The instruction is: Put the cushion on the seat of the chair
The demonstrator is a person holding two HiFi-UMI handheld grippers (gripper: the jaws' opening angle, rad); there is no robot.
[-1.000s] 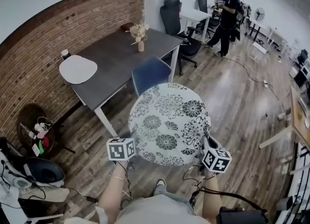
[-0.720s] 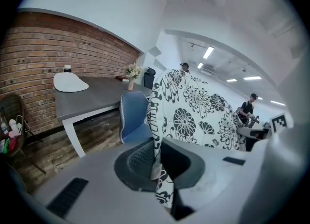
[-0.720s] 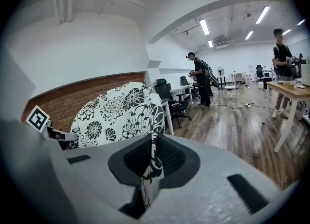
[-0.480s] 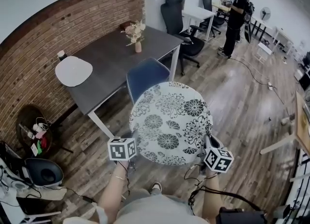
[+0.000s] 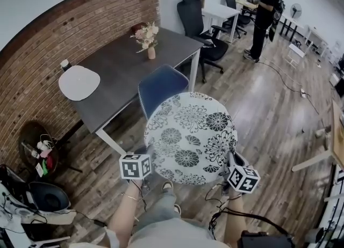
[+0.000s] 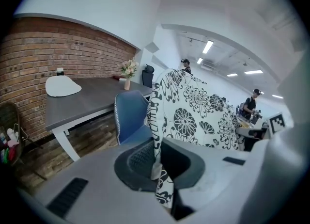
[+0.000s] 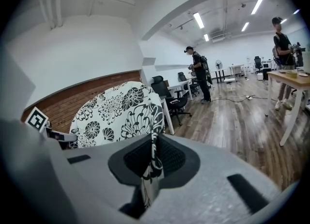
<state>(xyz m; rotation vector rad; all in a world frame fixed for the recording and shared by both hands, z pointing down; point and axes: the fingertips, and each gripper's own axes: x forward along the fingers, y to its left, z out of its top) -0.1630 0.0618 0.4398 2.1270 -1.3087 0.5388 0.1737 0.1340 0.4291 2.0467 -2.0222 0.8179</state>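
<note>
Cushion (image 5: pixel 189 137), round, black-and-white floral, is held up off the floor and not on the chair (image 5: pixel 161 83); in the head view its far rim overlaps the blue seat's near side. Left gripper (image 6: pixel 156 162) is clamped hard on the cushion's left edge, with fabric pinched between its pads; right gripper (image 7: pixel 152 162) likewise bites the right edge. We note the chair stands at the near long edge of the desk (image 5: pixel 129 64); a flower vase (image 5: pixel 149 42) stands toward the desk's far end.
</note>
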